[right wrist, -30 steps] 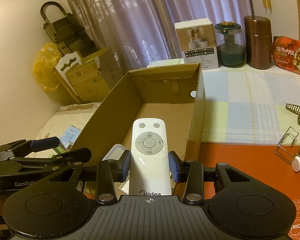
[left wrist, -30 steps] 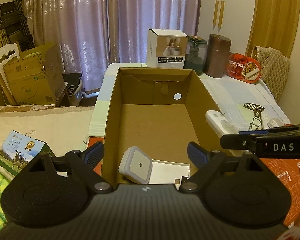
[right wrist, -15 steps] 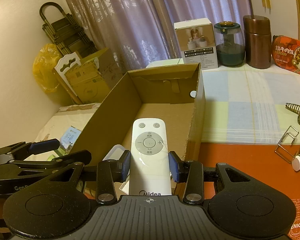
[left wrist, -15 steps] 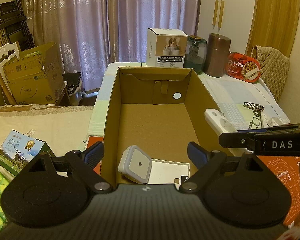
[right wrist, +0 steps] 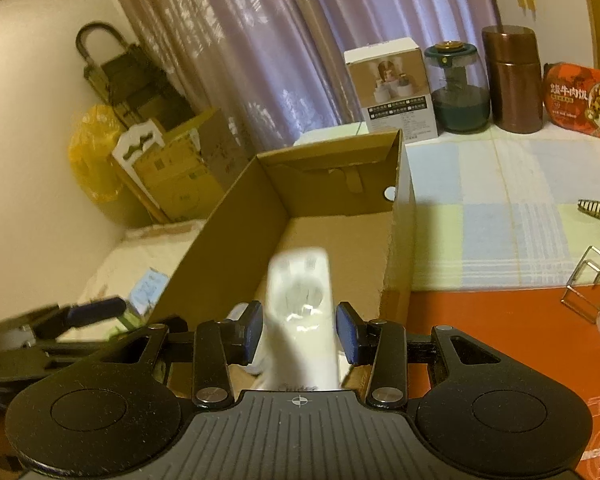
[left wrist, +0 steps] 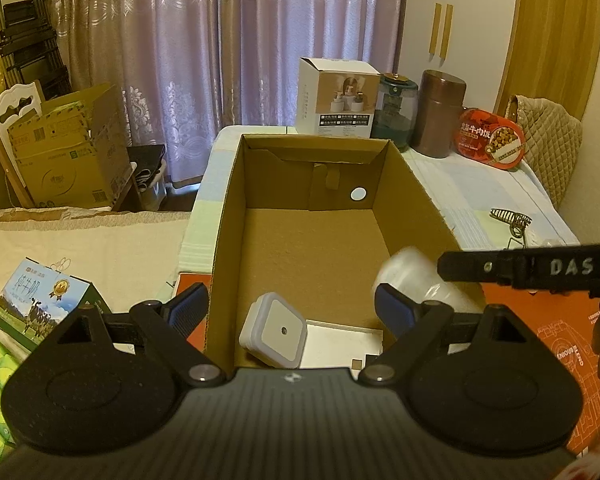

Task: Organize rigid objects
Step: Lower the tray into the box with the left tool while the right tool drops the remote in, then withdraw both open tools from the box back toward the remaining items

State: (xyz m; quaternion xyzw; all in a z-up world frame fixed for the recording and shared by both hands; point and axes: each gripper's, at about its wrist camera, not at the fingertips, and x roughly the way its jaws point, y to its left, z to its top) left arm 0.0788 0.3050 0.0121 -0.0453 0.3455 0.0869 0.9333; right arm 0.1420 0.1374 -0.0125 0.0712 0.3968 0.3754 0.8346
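- Right tongs (right wrist: 298, 332) are opening, pads off the blurred white remote (right wrist: 300, 312) between them over the cardboard box (right wrist: 236, 236).
- Remote's long axis points toward 12 o'clock.
- Left tongs (left wrist: 290, 312) stand spread wide, empty.

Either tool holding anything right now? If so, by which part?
Nothing held. Right tool is opening; the blurred white remote sits between its pads, free, over the box. Left tool is open, empty.
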